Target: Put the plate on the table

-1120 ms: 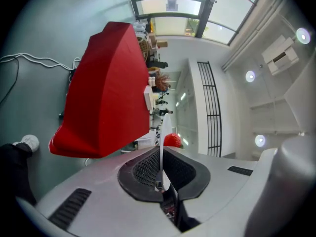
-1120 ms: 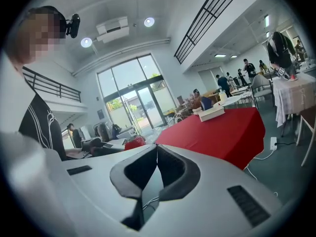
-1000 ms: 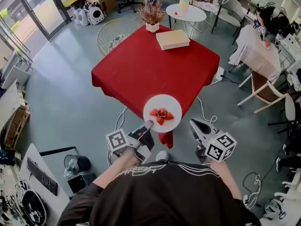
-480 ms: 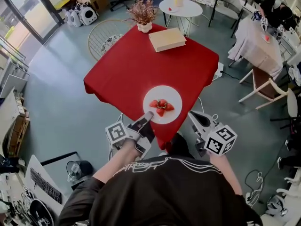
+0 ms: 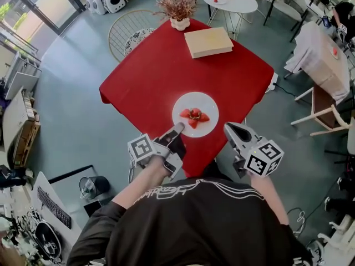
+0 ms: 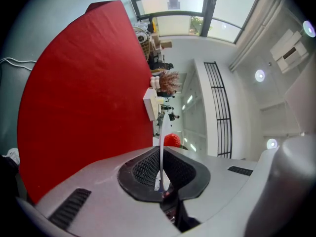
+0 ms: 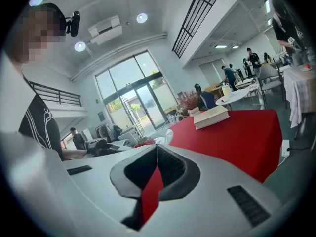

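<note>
- Plate, white and carrying strawberries, sits over the near corner of the red table. I cannot tell whether it rests on the cloth.
- My left gripper pinches the plate's near rim edge-on, a thin, one-sided hold.
- My right gripper hangs just off the table's near corner, jaws pressed together on nothing.
- Risk, as I judge it: releasing this close to the table's corner could tip the plate off the edge, and any tilt in my hold could roll the berries.

White plate, level, over red table
</note>
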`<state>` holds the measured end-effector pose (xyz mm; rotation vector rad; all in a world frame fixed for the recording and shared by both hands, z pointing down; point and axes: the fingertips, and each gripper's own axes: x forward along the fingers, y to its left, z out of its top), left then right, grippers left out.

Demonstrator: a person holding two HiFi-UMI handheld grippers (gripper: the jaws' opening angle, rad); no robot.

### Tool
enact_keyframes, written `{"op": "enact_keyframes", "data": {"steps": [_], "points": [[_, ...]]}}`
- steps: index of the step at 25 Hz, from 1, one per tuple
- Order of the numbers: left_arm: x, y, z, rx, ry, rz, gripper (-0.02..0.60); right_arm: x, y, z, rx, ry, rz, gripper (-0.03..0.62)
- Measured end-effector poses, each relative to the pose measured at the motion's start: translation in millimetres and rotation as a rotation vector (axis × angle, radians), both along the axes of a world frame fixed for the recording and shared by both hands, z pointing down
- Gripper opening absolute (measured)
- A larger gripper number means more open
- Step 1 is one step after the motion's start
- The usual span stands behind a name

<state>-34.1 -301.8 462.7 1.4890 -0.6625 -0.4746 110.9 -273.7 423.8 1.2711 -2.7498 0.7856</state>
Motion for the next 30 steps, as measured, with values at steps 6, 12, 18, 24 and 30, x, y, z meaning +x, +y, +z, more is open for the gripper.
{"op": "enact_keyframes", "data": {"steps": [6,12,18,24,30], "points": [[-0.3,-32.3,34.2,-0.048,-0.039,-0.037,0.014,1.1,-33.8,17.2,-0.032,-0.002,-0.039,0.008],[-2.9,-53.1,77.1,-0.104,-0.085,-0.072,0.014,4.8,-59.9,34.6,-0.055,0.009,-0.06,0.008],[-2.3,-69.1,98.8,-0.141,-0.101,-0.084,0.014,4.6,-78.3,46.4,-0.086,0.023,-0.076,0.008],[-6.1,-83.3,114.7,-0.157,-0.125,-0.098,0.015,7.7,-86.0,55.7,-0.114,0.025,-0.081,0.008],[-12.2,-91.0,127.5,-0.175,-0.14,-0.112,0.017,13.7,-94.2,59.9,-0.136,0.018,-0.072,0.008]]}}
